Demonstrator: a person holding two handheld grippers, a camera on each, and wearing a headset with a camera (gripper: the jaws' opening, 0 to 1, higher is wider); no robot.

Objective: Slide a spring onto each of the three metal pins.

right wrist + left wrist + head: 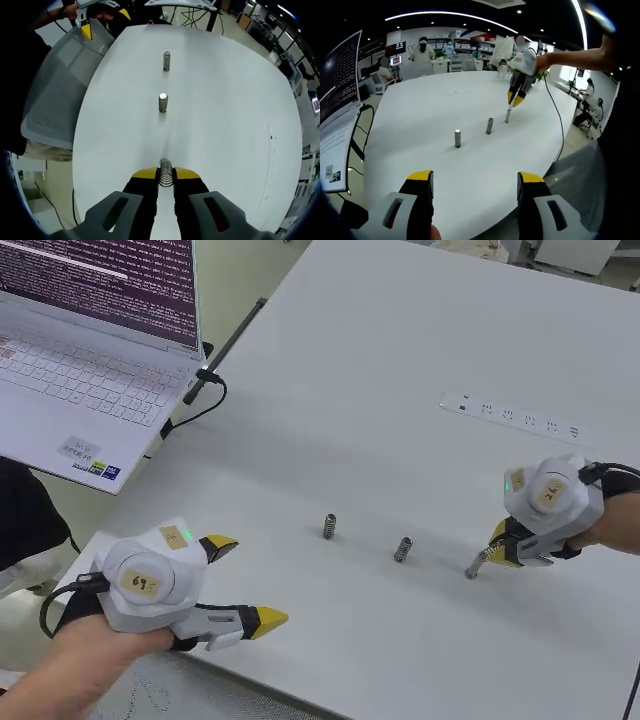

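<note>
White table [400, 340] is stretching out under both your hands, with a laptop [90, 340] sitting beside its left edge and a power strip [515, 418] lying beyond your right hand. Your left gripper [246, 580] is hovering near the front edge, jaws gaping wide around nothing. Your right gripper [498, 545] is pinching a spring [476, 565], which is leaning with its low end touching the table. To its left, a second spring [403, 549] and a third spring [329, 526] are standing upright, apart.

Your left gripper [245, 580] sits at the lower left of the head view, jaws wide apart. Your right gripper [497, 552], at mid right, tilts down-left with jaws pinched on a spring [478, 562].
</note>
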